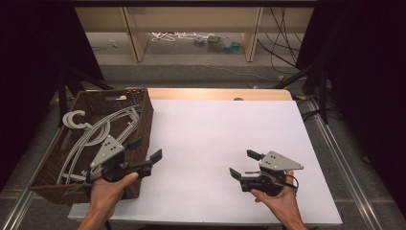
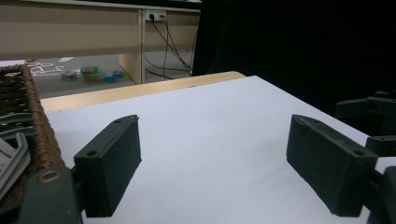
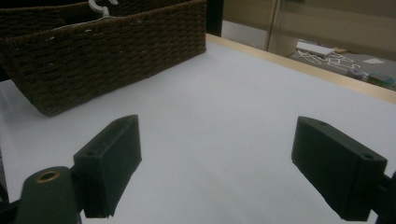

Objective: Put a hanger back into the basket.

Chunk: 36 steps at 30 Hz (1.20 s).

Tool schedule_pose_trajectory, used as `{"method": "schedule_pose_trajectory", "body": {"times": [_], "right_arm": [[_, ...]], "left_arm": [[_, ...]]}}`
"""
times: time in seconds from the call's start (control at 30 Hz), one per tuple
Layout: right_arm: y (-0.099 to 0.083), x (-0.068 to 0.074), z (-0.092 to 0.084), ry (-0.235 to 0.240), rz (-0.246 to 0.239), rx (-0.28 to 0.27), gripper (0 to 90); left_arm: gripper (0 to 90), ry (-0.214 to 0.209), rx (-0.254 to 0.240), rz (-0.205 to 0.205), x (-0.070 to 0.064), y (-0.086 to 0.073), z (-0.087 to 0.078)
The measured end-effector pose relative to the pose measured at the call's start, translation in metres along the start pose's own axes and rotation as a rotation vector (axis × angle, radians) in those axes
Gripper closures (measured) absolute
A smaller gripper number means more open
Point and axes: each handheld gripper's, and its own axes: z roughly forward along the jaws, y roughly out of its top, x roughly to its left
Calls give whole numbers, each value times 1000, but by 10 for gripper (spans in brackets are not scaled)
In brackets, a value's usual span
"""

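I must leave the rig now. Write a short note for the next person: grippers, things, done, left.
Left gripper: jaws open, holding nothing, beside the wicker basket.
Right gripper: jaws open, holding nothing, over the white table.
Grey hangers: all lie in the basket at the table's left edge.
Done: no hanger is out yet.
Left: probably grasp a hanger and lift it out onto the table.

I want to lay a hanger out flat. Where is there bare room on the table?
The white table top is bare from the wicker basket across to its right edge, and between the left gripper and the right gripper. The crowding is inside the basket, packed with grey hangers.
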Motion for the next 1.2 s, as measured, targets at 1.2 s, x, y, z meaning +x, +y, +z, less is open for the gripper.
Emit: {"method": "schedule_pose_trajectory", "body": {"times": [1.2], "right_arm": [[-14, 18, -17, 9, 15, -32, 163]], "left_arm": [[160, -55, -25, 114, -7, -61, 5]]}}
